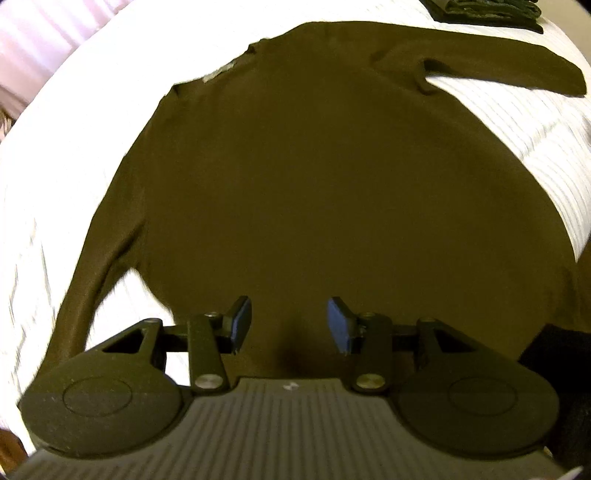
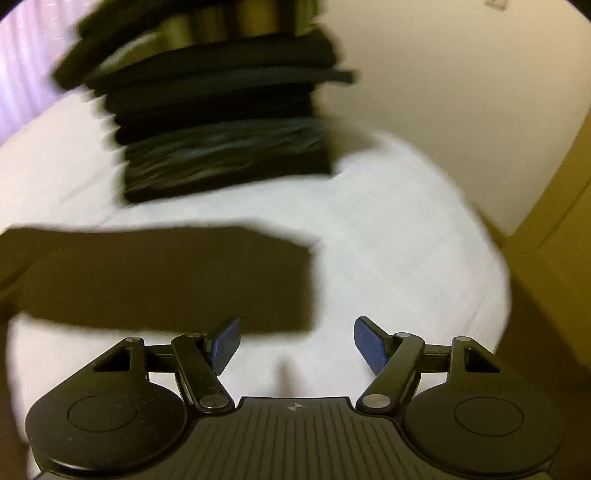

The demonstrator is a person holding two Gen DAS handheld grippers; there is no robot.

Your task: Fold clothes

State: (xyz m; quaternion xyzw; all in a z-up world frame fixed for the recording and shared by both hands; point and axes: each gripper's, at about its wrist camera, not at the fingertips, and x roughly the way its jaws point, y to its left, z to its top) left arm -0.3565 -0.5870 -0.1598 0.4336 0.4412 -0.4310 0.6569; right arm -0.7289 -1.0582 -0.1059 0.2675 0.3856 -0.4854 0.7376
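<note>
A dark brown long-sleeved sweater (image 1: 314,184) lies spread flat, front down or up not determinable, on a white ribbed bedcover (image 1: 535,140). In the left wrist view the garment fills the centre of the frame, its collar toward 11 o'clock, where a pale label (image 1: 218,73) shows at the neckline. One sleeve (image 1: 498,66) extends toward 2 o'clock and lies flat on the cover; the other sleeve (image 1: 96,258) runs down toward 8 o'clock. The left gripper (image 1: 289,325) is positioned over the hem area at 6 o'clock, jaws spread wide with blue pads (image 1: 338,325) facing each other and nothing between them. A stack of folded dark clothes (image 1: 491,11) sits at 1 o'clock, apart from the sweater. In the right wrist view, which is motion-blurred, the same stack of folded dark clothes (image 2: 221,122) stands at 12 o'clock on the bedcover (image 2: 388,240). The sleeve end (image 2: 166,280) enters from 9 o'clock and stops just beyond the left finger. The right gripper (image 2: 295,347) is over bare cover, jaws spread wide, holding nothing. A cream wall (image 2: 443,74) stands at 1 o'clock, and a tan panel (image 2: 554,258) at 3 o'clock.
</note>
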